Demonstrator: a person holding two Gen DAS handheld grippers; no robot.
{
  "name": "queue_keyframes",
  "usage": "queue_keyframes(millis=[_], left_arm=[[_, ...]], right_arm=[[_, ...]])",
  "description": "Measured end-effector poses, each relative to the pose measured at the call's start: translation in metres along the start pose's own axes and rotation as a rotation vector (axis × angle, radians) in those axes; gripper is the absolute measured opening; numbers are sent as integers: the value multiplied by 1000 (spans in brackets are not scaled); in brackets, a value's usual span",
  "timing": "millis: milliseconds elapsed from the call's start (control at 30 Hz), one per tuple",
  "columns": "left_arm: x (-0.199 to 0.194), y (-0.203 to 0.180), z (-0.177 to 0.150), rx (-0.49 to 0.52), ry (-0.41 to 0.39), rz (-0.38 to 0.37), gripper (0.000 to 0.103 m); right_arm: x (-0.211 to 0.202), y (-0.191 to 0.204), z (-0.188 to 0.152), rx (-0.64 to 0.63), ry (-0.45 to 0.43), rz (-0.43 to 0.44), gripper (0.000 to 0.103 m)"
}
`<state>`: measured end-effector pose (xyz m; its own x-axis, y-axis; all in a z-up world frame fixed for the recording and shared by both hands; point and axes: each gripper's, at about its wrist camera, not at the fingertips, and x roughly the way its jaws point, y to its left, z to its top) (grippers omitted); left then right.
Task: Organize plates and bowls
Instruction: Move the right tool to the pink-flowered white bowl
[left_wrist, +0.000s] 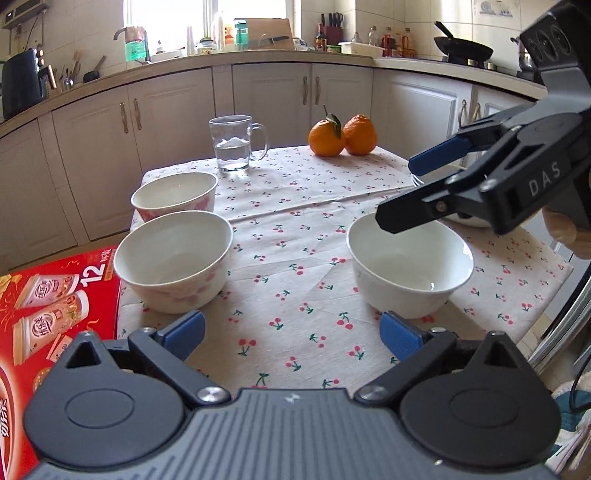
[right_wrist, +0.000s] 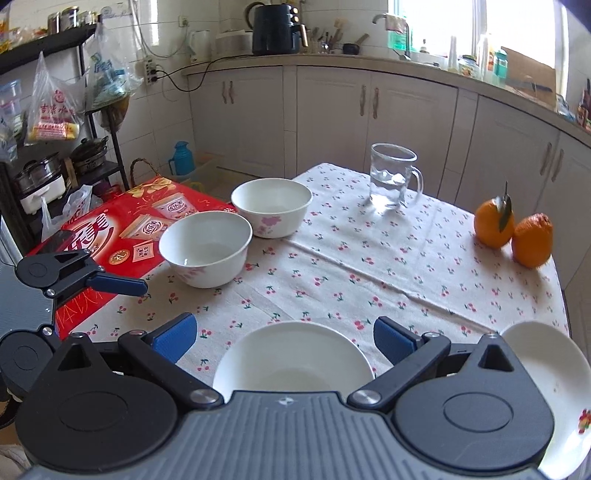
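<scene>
Two white bowls with pink flowers stand at the table's left, the farther one (left_wrist: 173, 195) behind the nearer one (left_wrist: 173, 258). A plain white bowl (left_wrist: 410, 258) stands at the right. My left gripper (left_wrist: 293, 334) is open above the cherry-print cloth (left_wrist: 295, 229), with nothing between its blue pads. My right gripper (left_wrist: 399, 192) hovers open over the plain bowl's far rim. In the right wrist view that bowl (right_wrist: 291, 362) lies low between the spread pads (right_wrist: 173, 339), which do not touch it. A white plate (right_wrist: 554, 387) with a small flower print shows at the right edge.
A glass mug (left_wrist: 234, 146) half full of water and two oranges (left_wrist: 341, 136) stand at the table's far side. A red drinks carton (right_wrist: 122, 229) lies off the table's left edge. Kitchen cabinets (left_wrist: 277, 96) and a cluttered counter run behind.
</scene>
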<state>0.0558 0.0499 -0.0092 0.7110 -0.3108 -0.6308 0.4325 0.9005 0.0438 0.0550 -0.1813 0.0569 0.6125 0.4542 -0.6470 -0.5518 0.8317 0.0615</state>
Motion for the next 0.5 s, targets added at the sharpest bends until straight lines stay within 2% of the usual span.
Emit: queue_keyframes(millis=[200, 500], left_arm=[[1, 19, -4, -37, -5, 75, 100], [11, 53, 3, -70, -39, 179, 100]], right_arm=[[11, 17, 17, -82, 13, 27, 103], [48, 36, 47, -177, 46, 69, 103]])
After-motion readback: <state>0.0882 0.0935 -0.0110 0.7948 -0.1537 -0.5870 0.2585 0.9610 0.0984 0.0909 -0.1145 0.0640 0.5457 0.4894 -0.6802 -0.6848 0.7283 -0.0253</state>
